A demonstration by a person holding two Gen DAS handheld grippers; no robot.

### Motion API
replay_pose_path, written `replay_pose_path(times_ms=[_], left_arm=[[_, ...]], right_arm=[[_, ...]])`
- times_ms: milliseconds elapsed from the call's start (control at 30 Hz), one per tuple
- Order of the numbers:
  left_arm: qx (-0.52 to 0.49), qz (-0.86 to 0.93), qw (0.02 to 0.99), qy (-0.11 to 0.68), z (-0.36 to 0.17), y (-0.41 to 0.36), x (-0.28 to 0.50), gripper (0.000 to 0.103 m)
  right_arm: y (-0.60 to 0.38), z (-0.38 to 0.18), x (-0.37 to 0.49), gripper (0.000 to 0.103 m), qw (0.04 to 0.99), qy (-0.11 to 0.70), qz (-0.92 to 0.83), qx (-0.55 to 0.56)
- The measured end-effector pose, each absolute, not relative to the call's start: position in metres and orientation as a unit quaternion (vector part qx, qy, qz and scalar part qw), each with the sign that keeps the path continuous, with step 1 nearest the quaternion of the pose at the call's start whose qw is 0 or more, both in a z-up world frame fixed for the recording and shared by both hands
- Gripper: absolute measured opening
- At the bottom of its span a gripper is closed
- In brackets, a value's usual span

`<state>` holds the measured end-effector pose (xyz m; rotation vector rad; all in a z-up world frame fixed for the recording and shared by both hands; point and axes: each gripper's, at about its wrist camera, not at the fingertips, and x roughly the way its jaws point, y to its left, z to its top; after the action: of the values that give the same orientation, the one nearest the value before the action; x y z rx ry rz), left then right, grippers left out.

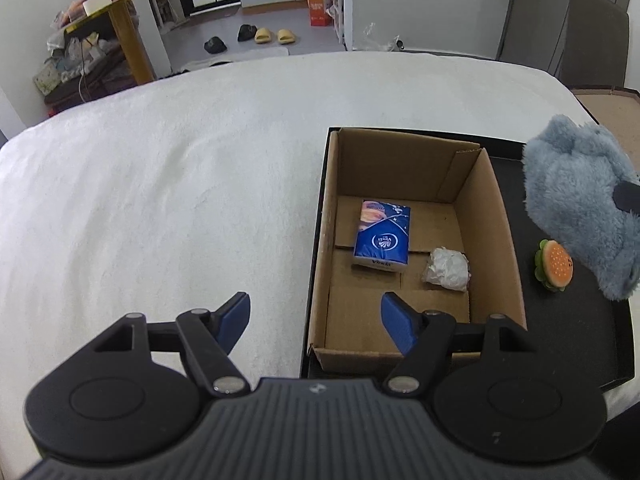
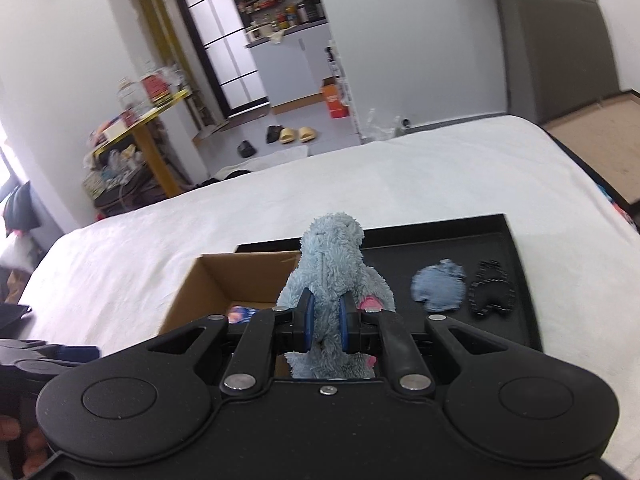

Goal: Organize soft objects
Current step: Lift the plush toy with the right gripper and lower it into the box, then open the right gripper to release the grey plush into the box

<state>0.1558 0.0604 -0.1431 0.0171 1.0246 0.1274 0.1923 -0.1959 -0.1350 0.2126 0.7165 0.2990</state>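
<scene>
Left gripper (image 1: 316, 320), seen from its own camera, stands with jaws wide apart and nothing between them, hovering over the near wall of the cardboard box (image 1: 472, 184). Judged purpose: it idles beside the box, keeping the drop zone free. Inside the box lie a blue tissue pack (image 1: 382, 236) and a crumpled white wad (image 1: 448, 268), apart from each other on the floor flaps. The box sits in the left part of a black tray (image 1: 568, 320). On the tray, right of the box, rests a small burger toy (image 1: 554, 266). Above it hangs the grey-blue plush toy (image 1: 580, 200), clear of the tray, evidently carried.

Right gripper (image 2: 325, 320), in its own view, is clamped tight across the plush toy (image 2: 332, 256); the blue pads sink into the fur at mid-body, and the toy stands upright beyond the fingers. Judged purpose: a firm waist grip lets the limp body be carried to the box (image 2: 224, 280), whose open mouth lies just left and below. Two flat fabric pieces, one denim-blue (image 2: 438, 286) and one black (image 2: 490, 290), wait side by side on the tray (image 2: 516, 240).

Surface: a white textured bed cover (image 1: 160, 180), soft footing for the tray. Room: grey floor with slippers (image 1: 276, 35), an orange carton (image 1: 318, 6), and a cluttered yellow table (image 1: 124, 12) at left.
</scene>
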Motion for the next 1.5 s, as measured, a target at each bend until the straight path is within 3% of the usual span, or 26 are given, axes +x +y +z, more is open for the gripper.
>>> replay_pose_path(times_ms=[367,733,1033,1500], left_arm=[[-0.014,0.053,0.86,0.508,-0.152,0.072,0.16,0.067],[-0.063,0.035,0.848,0.525,-0.16,0.086,0.162,0.031],[-0.091,0.025,0.841,0.532,-0.166,0.093,0.163,0.009],[-0.106,0.034,0.835,0.539,-0.172,0.1,0.168,0.007]], right_arm=[[-0.139,-0.129,0.196,0.013,0.904,0.37,0.198,0.084],[-0.092,-0.14,0.196,0.013,0.877,0.41,0.249,0.041],[-0.077,-0.158,0.207,0.013,0.85,0.445,0.277,0.045],[-0.059,-0.192,0.226,0.014,0.816,0.49,0.301,0.06]])
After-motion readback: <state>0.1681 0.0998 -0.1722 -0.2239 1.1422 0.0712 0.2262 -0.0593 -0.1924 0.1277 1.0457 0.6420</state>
